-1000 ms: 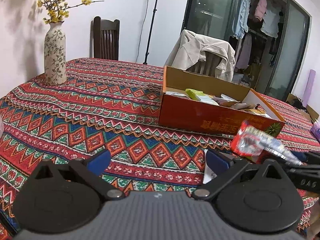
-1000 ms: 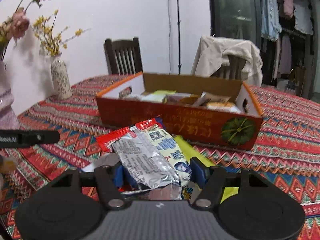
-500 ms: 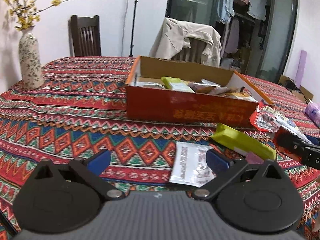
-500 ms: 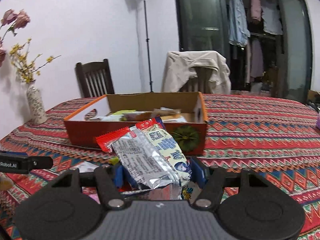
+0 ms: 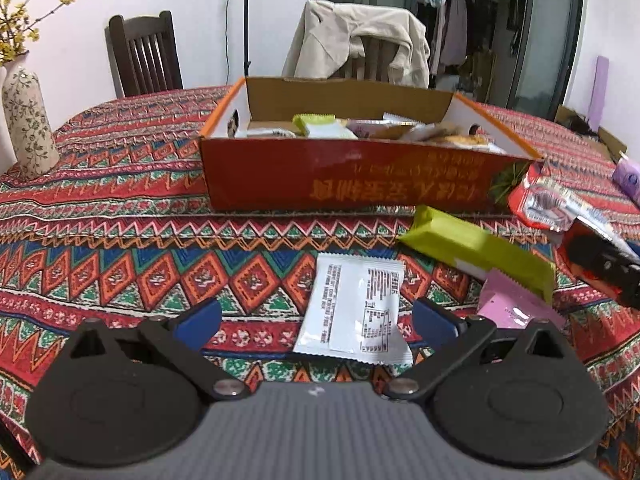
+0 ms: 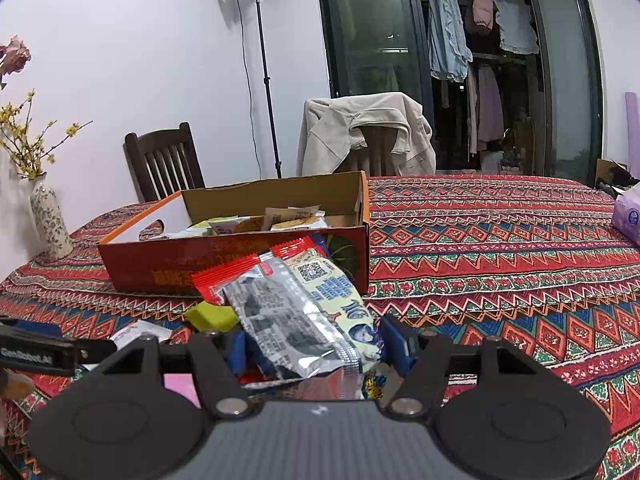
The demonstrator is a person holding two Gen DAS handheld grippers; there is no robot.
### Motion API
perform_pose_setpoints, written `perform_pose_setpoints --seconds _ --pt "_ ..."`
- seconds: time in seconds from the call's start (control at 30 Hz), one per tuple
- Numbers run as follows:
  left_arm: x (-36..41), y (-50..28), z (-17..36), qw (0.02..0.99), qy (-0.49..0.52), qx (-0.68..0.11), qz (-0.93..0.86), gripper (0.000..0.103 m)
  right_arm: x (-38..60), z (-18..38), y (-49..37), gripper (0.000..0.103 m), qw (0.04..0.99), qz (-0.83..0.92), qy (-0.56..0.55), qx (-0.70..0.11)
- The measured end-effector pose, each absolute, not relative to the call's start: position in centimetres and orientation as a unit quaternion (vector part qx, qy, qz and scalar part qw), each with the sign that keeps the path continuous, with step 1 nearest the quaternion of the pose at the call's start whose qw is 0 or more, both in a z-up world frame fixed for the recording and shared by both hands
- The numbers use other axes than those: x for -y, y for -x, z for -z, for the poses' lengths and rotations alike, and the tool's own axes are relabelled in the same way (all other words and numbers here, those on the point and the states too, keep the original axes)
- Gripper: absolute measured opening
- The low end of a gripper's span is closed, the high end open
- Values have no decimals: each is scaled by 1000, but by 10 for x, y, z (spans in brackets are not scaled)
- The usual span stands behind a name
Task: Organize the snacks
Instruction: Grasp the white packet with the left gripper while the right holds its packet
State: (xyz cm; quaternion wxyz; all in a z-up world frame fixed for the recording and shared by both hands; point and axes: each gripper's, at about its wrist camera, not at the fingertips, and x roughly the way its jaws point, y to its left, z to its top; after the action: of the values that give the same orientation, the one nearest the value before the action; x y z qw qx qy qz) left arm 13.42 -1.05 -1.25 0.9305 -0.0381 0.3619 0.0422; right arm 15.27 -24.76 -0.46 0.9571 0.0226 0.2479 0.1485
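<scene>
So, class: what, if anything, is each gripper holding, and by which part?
The right gripper pinches the red-and-silver snack packets by their near end. The left gripper is open and holds nothing.

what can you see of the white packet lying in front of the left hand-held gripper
The white packet is a flat, sealed sachet with crimped ends and black printed text, including a small table, facing up. It looks like thin plastic film. It lies flat on the patterned tablecloth, ahead of the open left hand-held gripper, untouched, left of the green bar.
</scene>
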Motion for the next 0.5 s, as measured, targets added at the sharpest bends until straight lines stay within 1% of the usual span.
perform_pose_setpoints --seconds 0.23,0.5 --pt "30 -149 17 929 6 -367 -38 103 248 6 -154 65 958 -144 -25 -248" --pt "36 -159 32 925 5 -379 -38 102 245 7 -155 65 957 -147 -23 -248"
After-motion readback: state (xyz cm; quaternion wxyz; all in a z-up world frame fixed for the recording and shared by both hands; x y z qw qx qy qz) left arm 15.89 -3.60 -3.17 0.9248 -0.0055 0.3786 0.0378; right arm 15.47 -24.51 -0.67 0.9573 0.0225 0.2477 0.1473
